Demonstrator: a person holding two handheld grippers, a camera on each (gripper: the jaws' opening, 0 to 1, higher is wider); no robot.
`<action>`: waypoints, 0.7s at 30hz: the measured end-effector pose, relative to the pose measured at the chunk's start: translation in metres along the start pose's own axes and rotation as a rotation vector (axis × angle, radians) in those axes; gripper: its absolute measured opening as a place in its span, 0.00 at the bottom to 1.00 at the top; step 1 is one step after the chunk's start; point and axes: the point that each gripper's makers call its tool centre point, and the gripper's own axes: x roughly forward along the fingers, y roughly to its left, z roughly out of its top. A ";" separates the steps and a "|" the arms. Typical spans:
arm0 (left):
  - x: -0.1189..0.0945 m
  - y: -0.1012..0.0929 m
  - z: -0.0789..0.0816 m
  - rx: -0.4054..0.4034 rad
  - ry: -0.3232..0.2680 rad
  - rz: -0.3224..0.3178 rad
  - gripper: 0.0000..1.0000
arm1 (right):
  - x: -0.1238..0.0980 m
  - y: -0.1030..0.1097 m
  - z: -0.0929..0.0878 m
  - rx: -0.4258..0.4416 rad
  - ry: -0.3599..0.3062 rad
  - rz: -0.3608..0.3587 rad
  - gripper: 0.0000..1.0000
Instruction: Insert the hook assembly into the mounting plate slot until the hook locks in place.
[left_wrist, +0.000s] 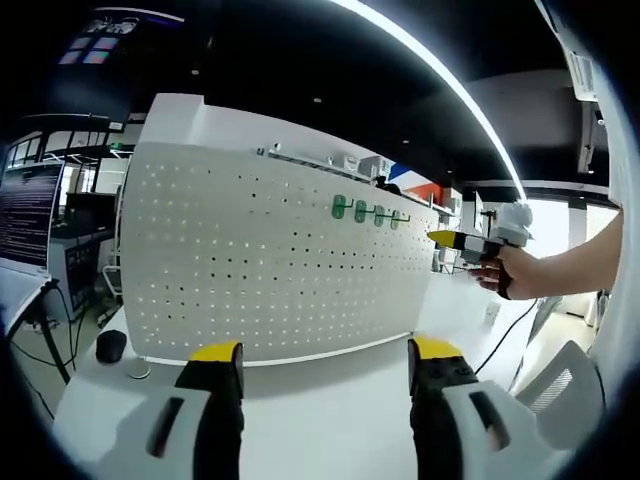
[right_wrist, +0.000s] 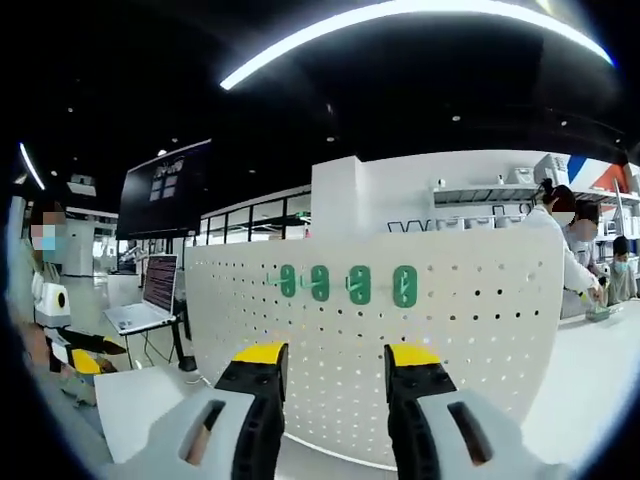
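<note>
In the left gripper view, the left gripper (left_wrist: 325, 365) sits low over the white table (left_wrist: 330, 410), jaws apart and empty, facing the upright pegboard (left_wrist: 270, 265). Four green hooks (left_wrist: 368, 212) hang in a row near its top right. Far right, a person's hand (left_wrist: 510, 270) holds the right gripper (right_wrist: 335, 365) level; its jaws, in its own view, are apart and empty.

Four green plastic hooks (right_wrist: 345, 284) are counted along the upper edge of one white perforated mounting plate (right_wrist: 480, 340).
</note>
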 end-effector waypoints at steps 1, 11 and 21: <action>0.000 0.000 0.000 0.002 -0.001 -0.001 0.69 | -0.003 0.000 -0.002 0.005 0.003 0.000 0.38; 0.000 -0.002 0.001 0.006 -0.006 -0.004 0.69 | -0.026 0.008 -0.014 0.019 0.013 0.002 0.40; -0.002 -0.001 0.002 0.005 -0.012 -0.005 0.70 | -0.050 0.017 -0.023 0.026 0.024 0.005 0.42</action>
